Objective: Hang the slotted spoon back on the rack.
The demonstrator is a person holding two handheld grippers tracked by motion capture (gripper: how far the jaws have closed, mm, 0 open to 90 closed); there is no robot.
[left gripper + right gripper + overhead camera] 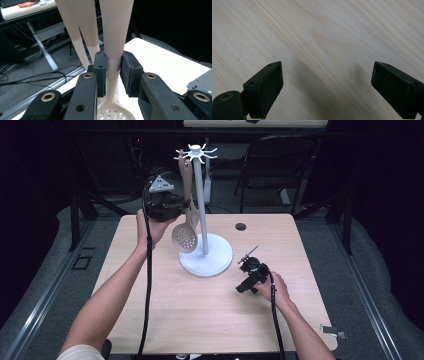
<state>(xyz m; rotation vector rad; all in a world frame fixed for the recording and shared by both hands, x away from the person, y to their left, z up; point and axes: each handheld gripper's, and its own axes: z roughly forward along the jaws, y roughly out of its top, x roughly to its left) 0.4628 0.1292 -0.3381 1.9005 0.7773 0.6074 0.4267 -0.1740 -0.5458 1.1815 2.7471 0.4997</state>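
Observation:
A white utensil stand point(201, 205) with a ring of hooks on top rises from a round base point(212, 262) at the table's middle back. A beige slotted spoon point(185, 239) hangs against its pole, perforated head low and handle reaching up to the hooks. My left gripper point(165, 205) is raised beside the pole, shut on that handle. In the left gripper view the pads point(100, 72) clamp the spoon handle point(113, 37), and the perforated head point(113, 113) shows below. My right gripper point(248, 275) rests low at the table's right, open, with only wood between its fingertips point(264, 90).
The wooden table point(200, 315) has a round cable hole point(240, 226) at the back right. A dark chair point(280, 165) stands behind the table. A small metal clip point(332, 331) lies near the front right corner. Two more pale shafts point(77, 27) rise behind the held handle.

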